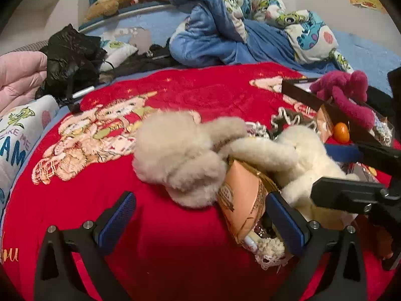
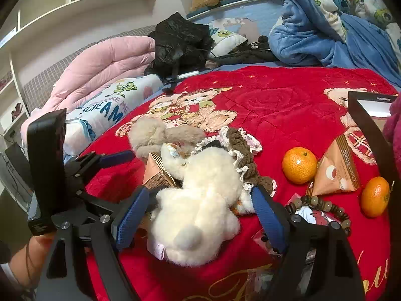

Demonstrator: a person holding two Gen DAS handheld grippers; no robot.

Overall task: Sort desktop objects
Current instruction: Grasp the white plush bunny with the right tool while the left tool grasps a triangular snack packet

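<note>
The white plush toy (image 2: 200, 200) lies between the right tool's (image 2: 198, 205) spread jaws, seemingly not pinched; the left tool (image 1: 200, 215) gapes over the red blanket (image 1: 163, 250).

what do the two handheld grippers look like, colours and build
Both the left gripper and the right gripper are matte black, with angular forked frames, round silver bolts at the pivots, and jaws lined with blue textured pads. A tall black block is mounted upright on the left one.
</note>
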